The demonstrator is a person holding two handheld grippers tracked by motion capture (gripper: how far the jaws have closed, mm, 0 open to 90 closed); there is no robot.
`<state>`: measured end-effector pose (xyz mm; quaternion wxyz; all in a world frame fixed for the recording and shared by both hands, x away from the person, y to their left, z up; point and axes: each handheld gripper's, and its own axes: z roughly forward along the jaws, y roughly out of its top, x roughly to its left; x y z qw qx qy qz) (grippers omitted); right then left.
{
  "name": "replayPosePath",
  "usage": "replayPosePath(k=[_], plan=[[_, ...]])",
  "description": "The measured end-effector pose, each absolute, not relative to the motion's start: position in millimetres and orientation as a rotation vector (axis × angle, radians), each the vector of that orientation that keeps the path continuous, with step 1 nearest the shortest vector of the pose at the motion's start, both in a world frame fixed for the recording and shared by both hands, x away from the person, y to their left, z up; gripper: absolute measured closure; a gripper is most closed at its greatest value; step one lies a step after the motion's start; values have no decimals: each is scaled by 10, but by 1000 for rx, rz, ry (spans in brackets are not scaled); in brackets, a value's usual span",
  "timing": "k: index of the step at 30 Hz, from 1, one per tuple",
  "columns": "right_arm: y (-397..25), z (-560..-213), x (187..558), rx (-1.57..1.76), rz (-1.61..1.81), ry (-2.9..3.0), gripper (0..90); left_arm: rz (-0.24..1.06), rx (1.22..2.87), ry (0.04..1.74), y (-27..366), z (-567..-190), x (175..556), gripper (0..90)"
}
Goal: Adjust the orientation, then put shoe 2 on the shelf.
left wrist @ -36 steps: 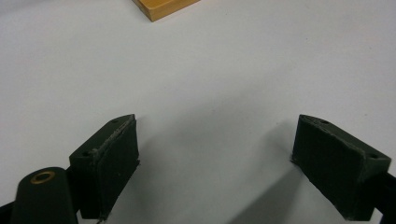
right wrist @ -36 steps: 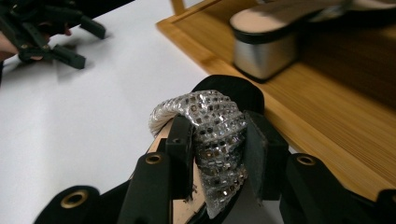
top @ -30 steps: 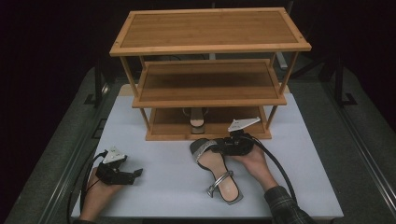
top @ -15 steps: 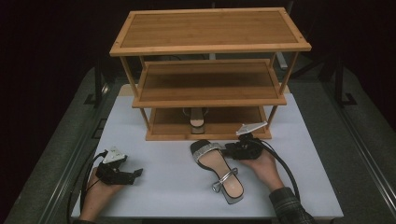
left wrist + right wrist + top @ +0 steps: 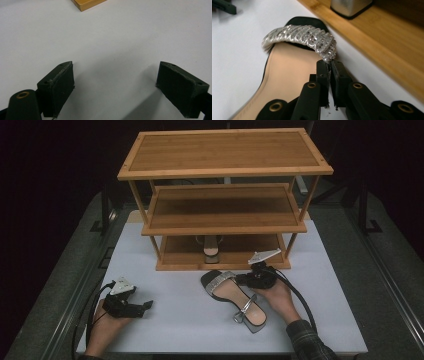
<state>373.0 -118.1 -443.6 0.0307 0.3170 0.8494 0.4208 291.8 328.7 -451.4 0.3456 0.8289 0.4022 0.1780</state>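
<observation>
With the right tongs [image 5: 328, 65] pinching the silver-strapped, tan-soled sandal [image 5: 235, 297] on the white worktop [image 5: 175, 320], and the left tongs [image 5: 115, 87] idle and spread, the next move is probably to lift it onto the wooden rack's bottom shelf [image 5: 250, 247] beside its mate [image 5: 211, 251].

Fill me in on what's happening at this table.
A person is putting sandals on a wooden shoe rack. The right gripper is shut on the edge of a sandal beside its silver toe strap; the sandal lies on the white table just in front of the rack. A matching sandal already sits on the bottom shelf. The left gripper rests open on the table, holding nothing.
</observation>
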Motion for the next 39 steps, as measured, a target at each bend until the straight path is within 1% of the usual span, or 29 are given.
replayPosePath(k=[8,9,10,12,14,17,19,21,22,24,26,29,33,36,39], plan=[[-1125,-4431,3925,939,1309,2624,855,460,2151,1045,3288,-4515,2918,137],[-1133,-4433,3923,941,1316,2625,833,462,2151,1045,3287,-4515,2917,137],[-1147,-4426,3917,943,1316,2623,778,462,2151,1044,3287,-4515,2918,136],[-1211,-4374,3893,954,1318,2610,726,462,2151,1045,3287,-4515,2916,137],[-1334,-4298,3860,994,1365,2575,671,463,2151,1044,3287,-4516,2916,136],[-1523,-4210,3770,1037,1345,2545,573,463,2151,1044,3287,-4516,2916,136],[-1628,-4195,3704,1061,1333,2520,546,463,2151,1044,3287,-4516,2915,136],[-1737,-4187,3634,1098,1300,2515,494,462,2150,1044,3288,-4516,2916,136],[-1795,-4181,3596,1115,1298,2510,488,461,2151,1044,3289,-4515,2917,136],[-1910,-4164,3515,1135,1298,2491,447,460,2152,1044,3290,-4514,2917,136],[-2010,-4142,3429,1175,1286,2465,380,461,2153,1043,3290,-4515,2917,136],[-2129,-4135,3280,1187,1295,2452,355,463,2152,1043,3288,-4516,2916,136],[-2195,-4133,3097,1192,1307,2450,276,463,2151,1043,3288,-4517,2915,136],[-2204,-4156,2968,1178,1336,2453,174,462,2151,1044,3288,-4517,2914,136],[-2181,-4190,2859,1178,1353,2459,140,461,2153,1043,3289,-4517,2914,136]])
